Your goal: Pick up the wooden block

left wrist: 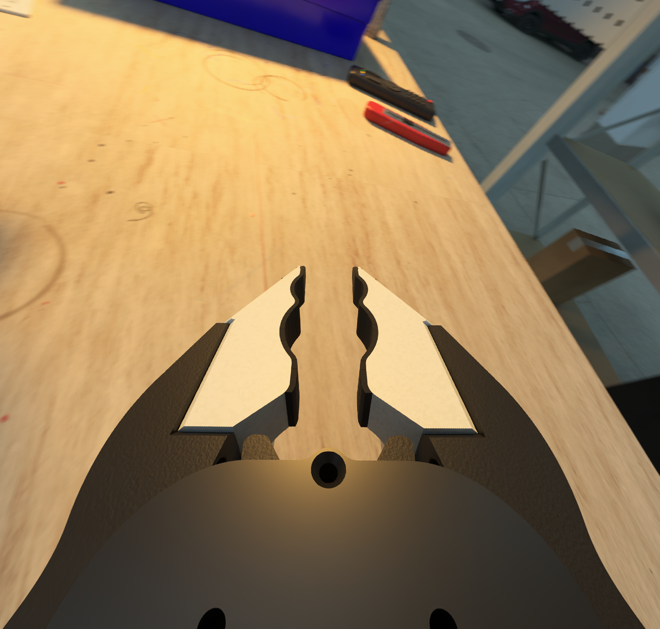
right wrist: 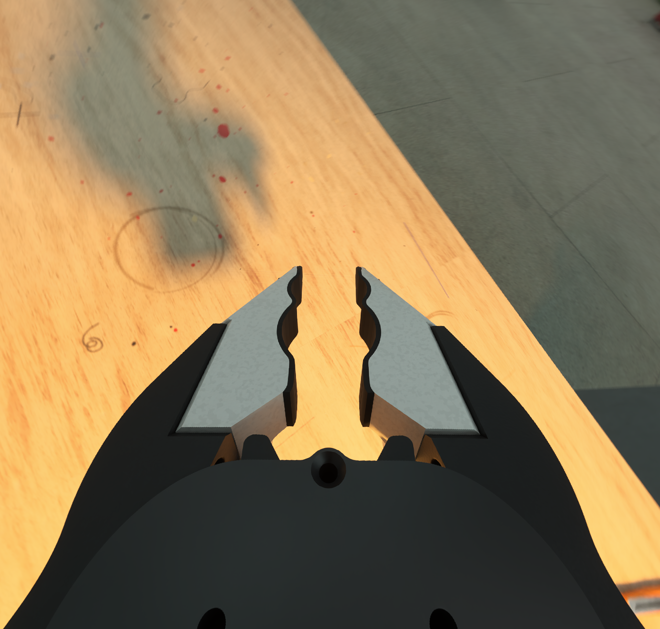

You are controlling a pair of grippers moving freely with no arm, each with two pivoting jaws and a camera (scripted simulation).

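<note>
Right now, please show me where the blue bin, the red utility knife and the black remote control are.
blue bin (left wrist: 250, 1), left wrist view, its front wall.
red utility knife (left wrist: 407, 128), left wrist view, mid-body.
black remote control (left wrist: 391, 92), left wrist view, mid-body.

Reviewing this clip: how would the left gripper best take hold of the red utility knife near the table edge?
Grip the red utility knife across its narrow width, mid-body, coming down from above: it lies flat and long. The black remote lies close alongside, so one finger of the open left gripper must probably slip between them.
</note>
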